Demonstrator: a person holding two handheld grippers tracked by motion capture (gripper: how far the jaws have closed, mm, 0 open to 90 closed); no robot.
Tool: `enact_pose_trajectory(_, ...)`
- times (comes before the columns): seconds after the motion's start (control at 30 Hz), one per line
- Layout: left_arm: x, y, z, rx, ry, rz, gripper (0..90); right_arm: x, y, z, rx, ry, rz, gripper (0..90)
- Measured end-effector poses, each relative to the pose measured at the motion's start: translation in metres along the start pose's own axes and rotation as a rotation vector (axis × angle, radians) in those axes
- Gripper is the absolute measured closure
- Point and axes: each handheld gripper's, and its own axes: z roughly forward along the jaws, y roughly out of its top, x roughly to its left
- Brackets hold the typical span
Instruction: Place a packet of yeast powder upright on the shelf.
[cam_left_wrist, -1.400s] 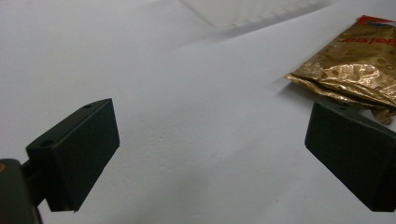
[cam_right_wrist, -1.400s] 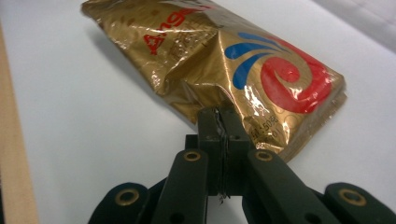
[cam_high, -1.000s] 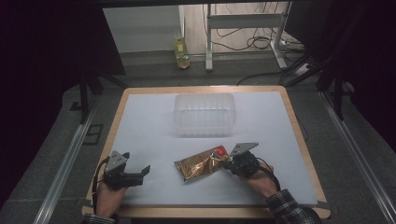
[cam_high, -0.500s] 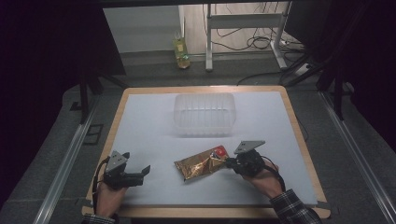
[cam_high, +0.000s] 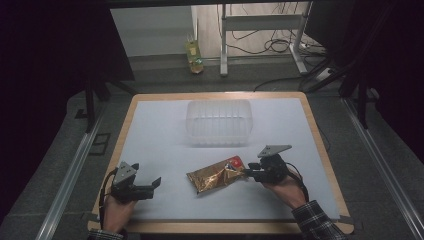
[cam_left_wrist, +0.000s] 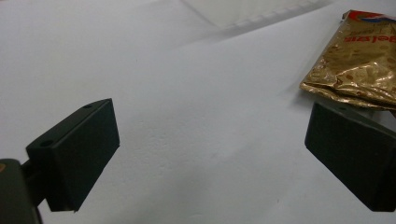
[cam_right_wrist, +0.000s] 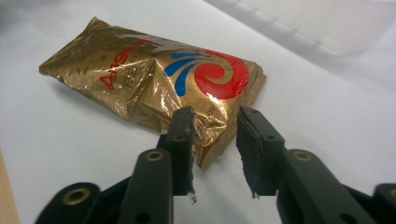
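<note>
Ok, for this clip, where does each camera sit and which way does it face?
High view: above the person's side, looking forward and down on the table; both forearms, left gripper and right gripper show.
Left gripper view: rides that gripper, looking along its spread black fingers across white table.
Right gripper view: rides that gripper; its fingers have just been opening, straddling the gold snack bag's corner.
Shared: gold snack bag and clear plastic container.

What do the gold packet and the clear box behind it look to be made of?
The gold packet looks like thin metallised foil or plastic film: glossy, creased, with bright glints and printed red and blue swirls. The clear box looks like translucent, slightly milky plastic with ribbed walls; the white table cover shows faintly through it.
</note>
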Motion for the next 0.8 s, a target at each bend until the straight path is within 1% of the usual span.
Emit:
enact_pose_trajectory(0.27, 0.0, 0.0, 0.0, 0.0, 0.0, 0.002, 2.8, -0.004, -0.004, 0.011, 0.019, 0.042, 0.079, 50.2)
enact_pose_trajectory(0.43, 0.0, 0.0, 0.0, 0.0, -0.001, 0.001, 2.8, -0.007, -0.006, 0.017, 0.028, 0.069, 0.112, 46.9)
enact_pose_trajectory(0.5, 0.0, 0.0, 0.0, 0.0, -0.001, 0.002, 2.8, -0.008, -0.007, 0.019, 0.031, 0.079, 0.122, 46.4)
enact_pose_trajectory(0.63, 0.0, 0.0, 0.0, 0.001, -0.001, 0.002, 2.8, -0.008, -0.009, 0.023, 0.045, 0.087, 0.121, 46.6)
enact_pose_trajectory(0.77, 0.0, 0.0, 0.0, 0.001, -0.002, 0.002, 2.8, -0.009, -0.011, 0.027, 0.063, 0.088, 0.125, 50.6)
enact_pose_trajectory(0.8, 0.0, 0.0, 0.0, 0.0, -0.001, 0.002, 2.8, -0.009, -0.011, 0.027, 0.061, 0.086, 0.126, 51.9)
